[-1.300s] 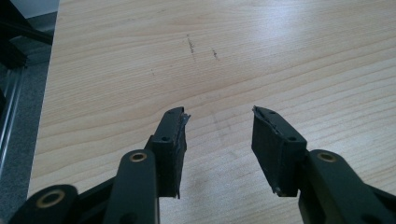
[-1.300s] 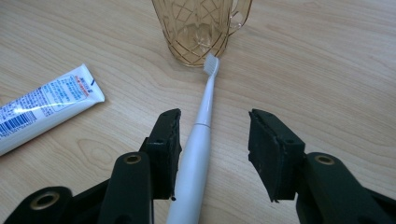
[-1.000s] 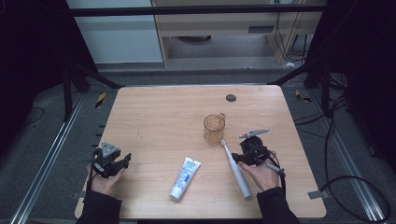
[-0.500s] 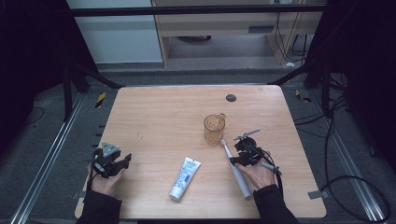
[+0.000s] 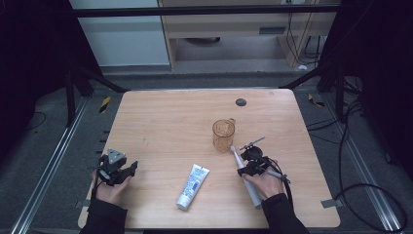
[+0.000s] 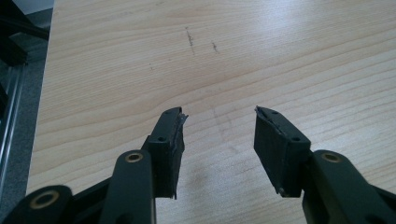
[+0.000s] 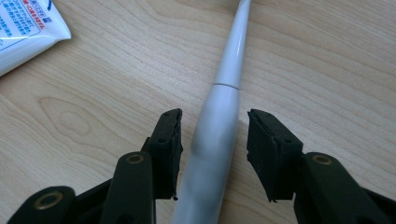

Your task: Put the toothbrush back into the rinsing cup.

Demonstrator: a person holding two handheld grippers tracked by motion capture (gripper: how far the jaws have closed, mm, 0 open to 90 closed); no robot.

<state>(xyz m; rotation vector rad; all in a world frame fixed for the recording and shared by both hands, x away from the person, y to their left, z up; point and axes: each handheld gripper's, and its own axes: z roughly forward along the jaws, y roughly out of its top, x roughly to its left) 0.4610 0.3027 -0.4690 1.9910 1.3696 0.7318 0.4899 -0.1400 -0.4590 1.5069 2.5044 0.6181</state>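
Right gripper [image 7: 212,140] low over toothbrush [image 7: 219,121], jaws apart, straddling handle, pads not pressing. Brush flat on table [image 5: 160,117], head at 11 o'clock toward cup [image 5: 223,135]. Grasp pending; lift, placing undone. Left gripper [image 6: 218,135] idle, jaws apart, empty. Tube [image 5: 192,186] untouched.

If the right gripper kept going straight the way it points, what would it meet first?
Probably the electric toothbrush, already lying between the right gripper's open fingers; further along that line stands the amber cup.

toothpaste tube [image 5: 193,186] flat on table [image 5: 160,122] | amber cup [image 5: 223,135] upright | dark disc [image 5: 240,102]
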